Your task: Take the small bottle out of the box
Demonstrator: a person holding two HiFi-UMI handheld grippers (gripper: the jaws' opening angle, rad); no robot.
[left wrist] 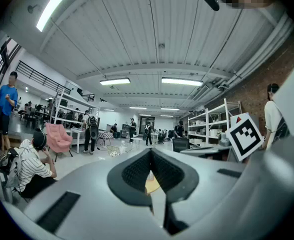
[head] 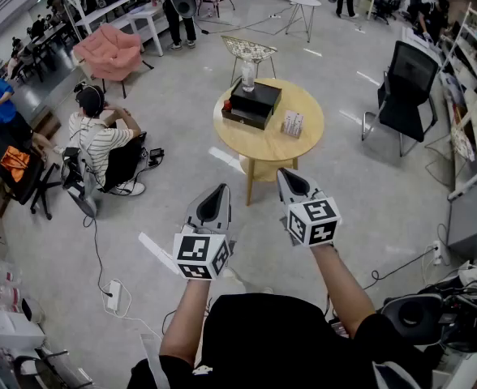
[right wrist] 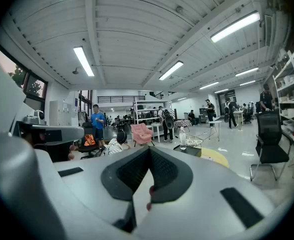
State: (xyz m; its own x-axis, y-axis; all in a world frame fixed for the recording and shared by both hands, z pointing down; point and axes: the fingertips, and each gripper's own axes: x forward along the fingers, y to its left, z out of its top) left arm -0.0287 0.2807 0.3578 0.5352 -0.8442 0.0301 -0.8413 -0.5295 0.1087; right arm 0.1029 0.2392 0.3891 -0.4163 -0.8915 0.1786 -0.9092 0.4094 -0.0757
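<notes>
Left gripper (head: 219, 190): jaws closed, nothing between them. Right gripper (head: 285, 175): the same, closed and empty. Both are held in the air well short of the box (head: 253, 104) and point toward it. The task is not yet begun.

The box is black, low and flat, and sits on a round yellow worktop (head: 303, 144).

The bottle (head: 247, 75) stands upright at the far edge of the box. I cannot tell whether it is inside the box or just behind it.

Handling, as judged: clear plastic, probably light, smooth, and its wall may give under a squeeze. It is tall and narrow, so it tips easily. Grip mid-body, jaws across the width, moderate pressure, and lift straight up clear of the box.
</notes>
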